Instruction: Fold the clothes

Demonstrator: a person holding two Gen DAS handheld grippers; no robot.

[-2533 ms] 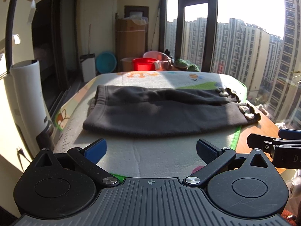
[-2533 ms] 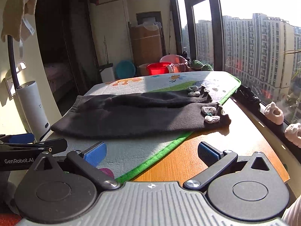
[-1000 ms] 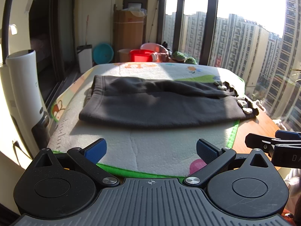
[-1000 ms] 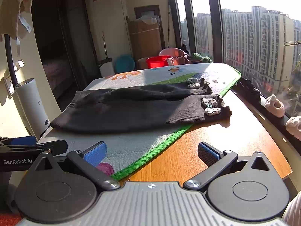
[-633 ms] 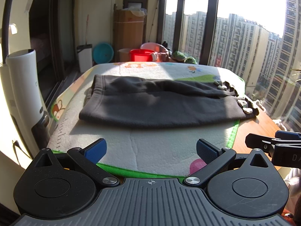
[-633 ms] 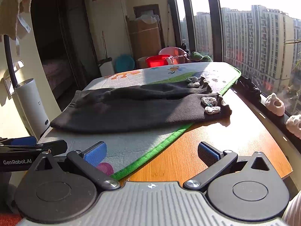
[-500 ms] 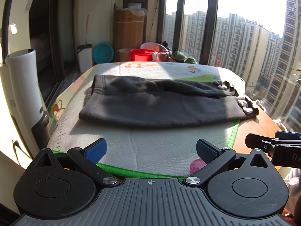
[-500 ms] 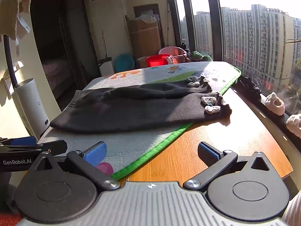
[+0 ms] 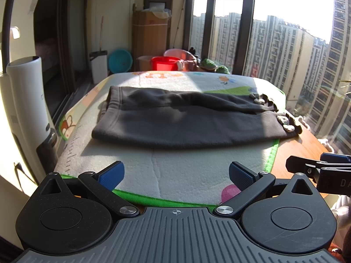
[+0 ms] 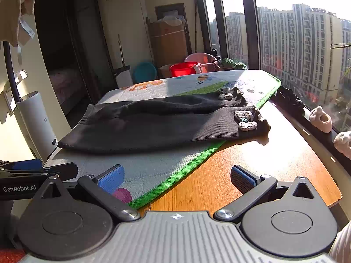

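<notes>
On the play mat (image 9: 175,171) covering the tabletop (image 10: 274,153), the dark trousers (image 9: 186,122) lay folded lengthwise, legs stacked. Left gripper (image 9: 175,173) and right gripper (image 10: 176,176) hung back near the edge, jaws apart, holding nothing. The crosswise folds looked not yet done.

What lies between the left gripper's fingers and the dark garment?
Only a bare stretch of the play mat, seen in the left wrist view. The left gripper is open, short of the dark garment.
</notes>
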